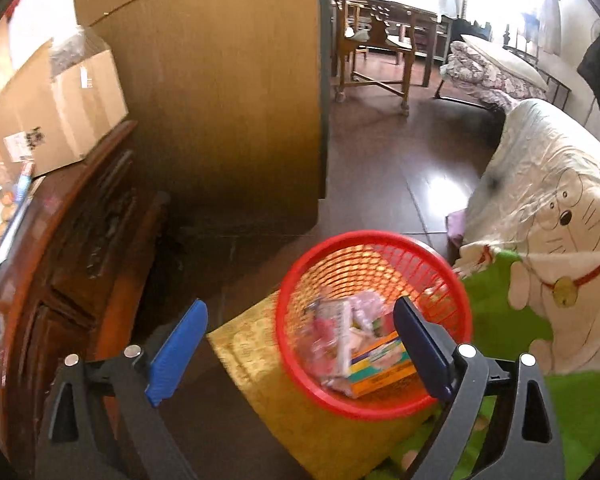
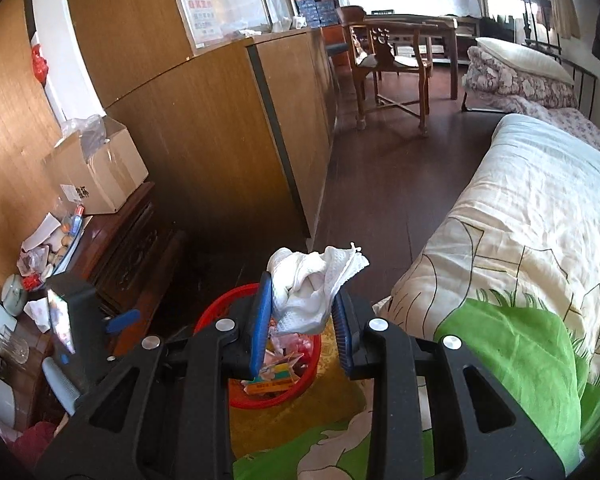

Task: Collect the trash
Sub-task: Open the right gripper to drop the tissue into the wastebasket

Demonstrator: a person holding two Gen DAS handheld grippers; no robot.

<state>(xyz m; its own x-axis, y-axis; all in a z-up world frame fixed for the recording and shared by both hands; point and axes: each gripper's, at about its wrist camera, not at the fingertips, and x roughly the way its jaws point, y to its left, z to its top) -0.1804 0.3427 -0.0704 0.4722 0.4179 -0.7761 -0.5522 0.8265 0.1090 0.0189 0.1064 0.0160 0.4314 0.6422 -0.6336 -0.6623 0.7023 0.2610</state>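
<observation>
One crumpled white paper tissue [image 2: 314,286], soft and nearly weightless, sits clamped between the blue pads of our right gripper [image 2: 302,312]. We judge it compressible and limp: it offers no stiffness, will not slip readily against the ribbed pads, and cannot break, though a loose flap sticking out to the right could tear or catch. Hold is across the bunched middle, which we judge the best place, since the wad is thickest there.

One round red plastic mesh waste basket [image 2: 220,312], standing on the floor on a yellow patterned mat [image 1: 260,380], lies directly below and beyond the held tissue in the right wrist view. Contents, already several: an orange-and-green cardboard box [image 1: 380,368], pinkish wrappers [image 1: 340,328], other scraps too blurred to name. We judge all of these light.

One left gripper [image 1: 300,352], jaws wide apart and holding nothing, hangs over the near edge of the basket.

Further items, possibly trash, on the dark carved wooden surface [image 2: 132,232] to the left: crumpled white papers [image 2: 40,236] and mixed small clutter; we cannot tell which pieces are waste. These papers should likewise handle as light and floppy, best pinched at a bunched fold.

One bed with a cream cartoon-print quilt [image 2: 520,240] borders the basket on the right.
</observation>
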